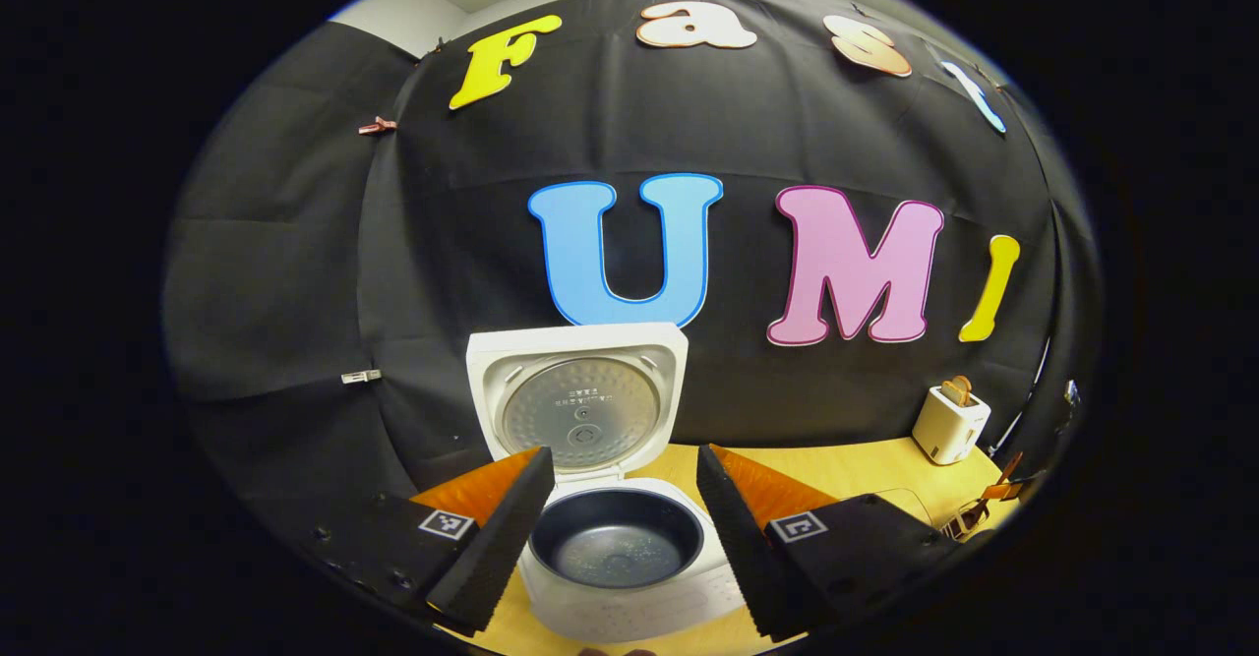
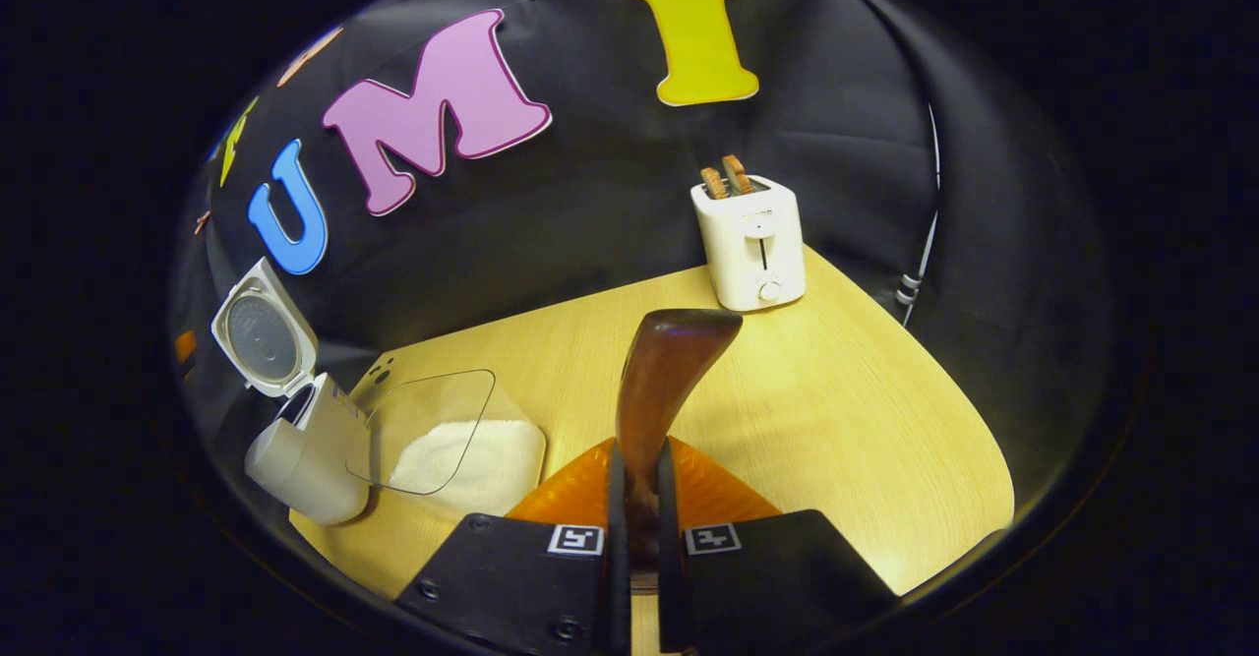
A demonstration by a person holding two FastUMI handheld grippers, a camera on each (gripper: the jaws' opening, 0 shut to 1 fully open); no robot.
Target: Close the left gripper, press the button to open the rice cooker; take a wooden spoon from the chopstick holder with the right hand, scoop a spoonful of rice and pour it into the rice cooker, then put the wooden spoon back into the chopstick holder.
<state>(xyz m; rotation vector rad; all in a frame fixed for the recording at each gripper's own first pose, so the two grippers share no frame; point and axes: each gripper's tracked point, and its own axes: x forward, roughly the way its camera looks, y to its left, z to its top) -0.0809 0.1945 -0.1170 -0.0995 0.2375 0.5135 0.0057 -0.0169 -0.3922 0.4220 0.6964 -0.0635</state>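
Note:
The white rice cooker (image 1: 629, 597) stands open, its lid (image 1: 578, 400) upright and its dark inner pot (image 1: 615, 538) speckled with pale grains. My left gripper (image 1: 622, 459) hovers open just in front of it, one finger on each side of the pot. In the right gripper view my right gripper (image 2: 639, 454) is shut on the handle of the dark wooden spoon (image 2: 674, 351), whose bowl points up and forward over the table. A clear container of white rice (image 2: 472, 459) lies to its left, beside the rice cooker (image 2: 305, 449).
A white toaster (image 2: 749, 238) with two slices in it stands at the back of the yellow wooden table (image 2: 836, 420), against the black cloth wall. The toaster (image 1: 949, 425) sits far right in the left gripper view. A cable (image 2: 920, 263) hangs behind the table's right edge.

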